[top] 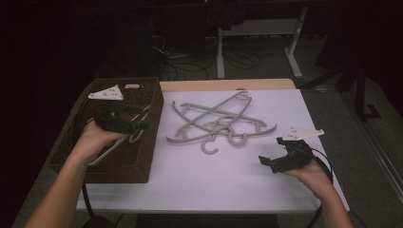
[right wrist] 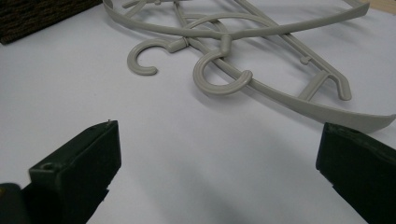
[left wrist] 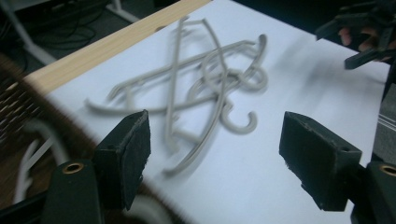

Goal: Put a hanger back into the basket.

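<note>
Gaping wide and empty, left hand-held gripper (top: 142, 124) hovers over basket (top: 142, 161); right hand-held gripper (top: 266, 161) likewise empty

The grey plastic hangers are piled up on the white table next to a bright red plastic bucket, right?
Not quite. The grey plastic hangers are piled on the white table, but beside them is a dark brown woven basket, not a red bucket. The high view shows it at the table's left side, with one hanger already inside it.
</note>
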Demonstrator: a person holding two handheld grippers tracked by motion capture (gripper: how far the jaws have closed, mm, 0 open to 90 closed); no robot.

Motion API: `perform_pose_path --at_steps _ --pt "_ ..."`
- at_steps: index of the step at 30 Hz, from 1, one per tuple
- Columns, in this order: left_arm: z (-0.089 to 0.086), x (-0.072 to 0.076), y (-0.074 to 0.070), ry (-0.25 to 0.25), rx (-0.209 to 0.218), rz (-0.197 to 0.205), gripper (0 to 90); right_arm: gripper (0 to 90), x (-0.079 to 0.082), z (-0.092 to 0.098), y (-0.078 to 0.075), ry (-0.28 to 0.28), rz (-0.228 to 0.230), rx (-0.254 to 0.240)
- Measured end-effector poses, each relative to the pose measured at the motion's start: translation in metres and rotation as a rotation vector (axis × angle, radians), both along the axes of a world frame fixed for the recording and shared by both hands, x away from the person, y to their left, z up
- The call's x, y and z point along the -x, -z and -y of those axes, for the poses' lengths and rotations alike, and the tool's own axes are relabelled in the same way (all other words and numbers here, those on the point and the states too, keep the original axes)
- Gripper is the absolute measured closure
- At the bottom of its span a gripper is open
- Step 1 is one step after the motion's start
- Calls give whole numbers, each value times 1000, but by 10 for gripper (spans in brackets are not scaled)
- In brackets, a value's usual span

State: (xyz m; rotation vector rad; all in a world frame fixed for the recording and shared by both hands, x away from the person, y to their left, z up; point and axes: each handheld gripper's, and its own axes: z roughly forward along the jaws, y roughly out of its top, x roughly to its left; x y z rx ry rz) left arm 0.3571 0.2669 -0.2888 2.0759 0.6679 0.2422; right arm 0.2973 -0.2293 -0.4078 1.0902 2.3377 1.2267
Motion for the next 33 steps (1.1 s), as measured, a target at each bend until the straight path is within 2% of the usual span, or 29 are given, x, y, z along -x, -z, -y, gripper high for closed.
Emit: perform_pose_path --at_steps 6,11,15,19,21,24,25,26,28,33 --pt "45 -6 3 53 13 -4 247 0 -1 1 0 -2 2 -2" --pt "82 -12 11 93 -4 -10 224 0 -1 0 0 -7 1 -1" --pt "108 -17 19 100 -18 -14 224 0 -1 0 -1 -8 3 -2" --pt "133 -24 34 92 -47 -10 226 0 0 0 -1 -10 4 -3" --pt "142 -29 43 92 -53 -19 238 0 0 1 -1 -10 5 -4" --pt "152 -36 57 86 -86 -19 260 0 0 1 -1 -10 3 -5" --pt "156 -42 68 88 -88 -36 293 0 0 1 -1 -12 4 -6" --pt "156 -42 68 88 -88 -36 306 0 0 1 -1 -12 4 -6" --pt "159 -48 80 85 -92 -53 313 0 0 1 -1 -13 4 -6" --pt "162 -58 103 84 -124 -60 421 0 -1 1 -1 -15 3 -6"
